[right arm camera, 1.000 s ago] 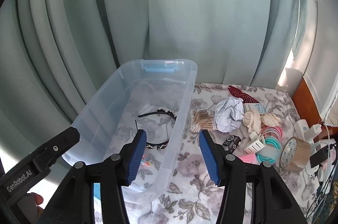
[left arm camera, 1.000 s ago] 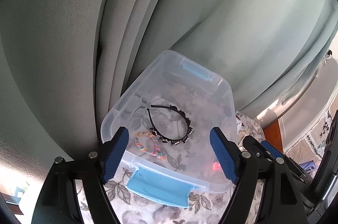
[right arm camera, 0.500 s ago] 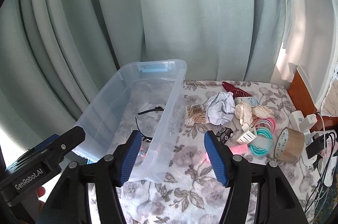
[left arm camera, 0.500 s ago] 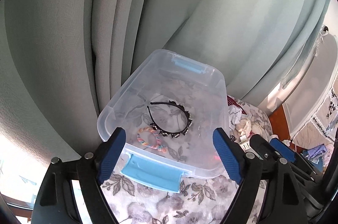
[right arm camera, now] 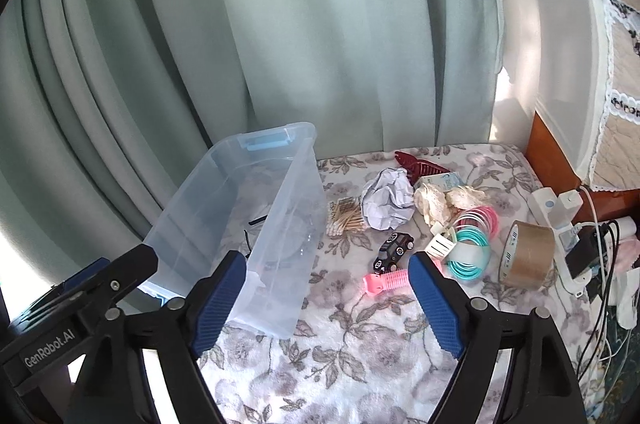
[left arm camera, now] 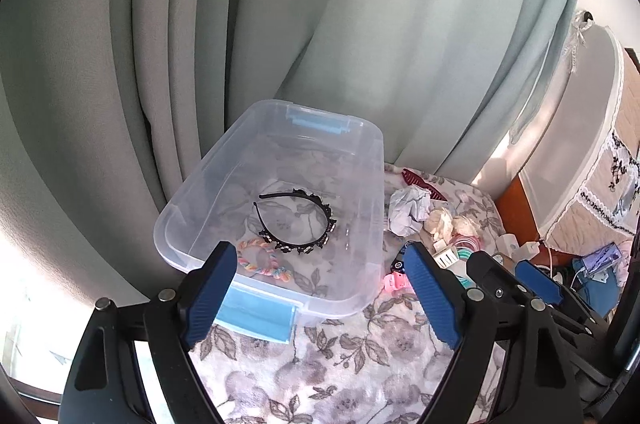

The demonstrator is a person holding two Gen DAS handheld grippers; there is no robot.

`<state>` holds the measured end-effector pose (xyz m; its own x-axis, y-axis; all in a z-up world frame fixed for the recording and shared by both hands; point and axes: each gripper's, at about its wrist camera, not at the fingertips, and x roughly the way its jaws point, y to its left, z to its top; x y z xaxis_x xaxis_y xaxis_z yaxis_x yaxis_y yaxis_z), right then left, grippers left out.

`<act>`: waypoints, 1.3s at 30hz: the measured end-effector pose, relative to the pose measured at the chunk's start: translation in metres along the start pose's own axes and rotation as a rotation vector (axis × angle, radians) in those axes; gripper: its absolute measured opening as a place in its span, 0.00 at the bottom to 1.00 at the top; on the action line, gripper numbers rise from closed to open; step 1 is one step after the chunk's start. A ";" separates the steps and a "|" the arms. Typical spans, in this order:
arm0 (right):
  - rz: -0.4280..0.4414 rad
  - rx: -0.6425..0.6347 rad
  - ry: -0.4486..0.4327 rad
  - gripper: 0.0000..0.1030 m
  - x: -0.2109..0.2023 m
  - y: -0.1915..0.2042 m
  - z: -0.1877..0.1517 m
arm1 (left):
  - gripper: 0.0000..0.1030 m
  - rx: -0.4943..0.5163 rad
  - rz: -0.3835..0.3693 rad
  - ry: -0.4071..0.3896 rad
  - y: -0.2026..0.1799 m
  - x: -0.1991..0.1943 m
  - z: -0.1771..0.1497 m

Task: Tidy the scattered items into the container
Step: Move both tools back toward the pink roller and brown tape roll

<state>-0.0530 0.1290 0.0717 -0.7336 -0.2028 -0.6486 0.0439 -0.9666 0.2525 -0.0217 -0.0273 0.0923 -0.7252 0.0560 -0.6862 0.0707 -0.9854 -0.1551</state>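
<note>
Looking down from the left wrist, the clear plastic storage bin with blue latches (left arm camera: 276, 224) is showing its floor, where a black beaded headband (left arm camera: 298, 222) is lying flat beside a pastel braided hair tie (left arm camera: 260, 260); its long axis is running away toward the pale green pleated curtain (left arm camera: 320, 24). The right wrist view is hiding most of that floor but showing the clutter on the floral fleece cloth (right arm camera: 360, 344): a crumpled white paper ball (right arm camera: 388, 202), a bundle of cotton swabs (right arm camera: 346, 216), a black toy car (right arm camera: 394, 250), a pink ribbed hair roller (right arm camera: 386, 282), 1 brown tape roll (right arm camera: 528, 254). The left gripper (left arm camera: 320, 292) is hanging wide with nothing between its blue ribbed pads. The right gripper (right arm camera: 326, 298) is opening, its jaws empty.
</note>
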 end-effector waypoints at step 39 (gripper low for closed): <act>-0.123 0.229 -0.024 1.00 0.017 -0.174 -0.045 | 0.96 0.176 -0.085 0.108 -0.142 0.078 -0.052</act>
<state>-0.0431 0.2867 -0.0158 -0.7402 -0.0796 -0.6677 -0.1991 -0.9225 0.3306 -0.0529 0.1249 0.0241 -0.6453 0.1475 -0.7496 -0.1147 -0.9888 -0.0958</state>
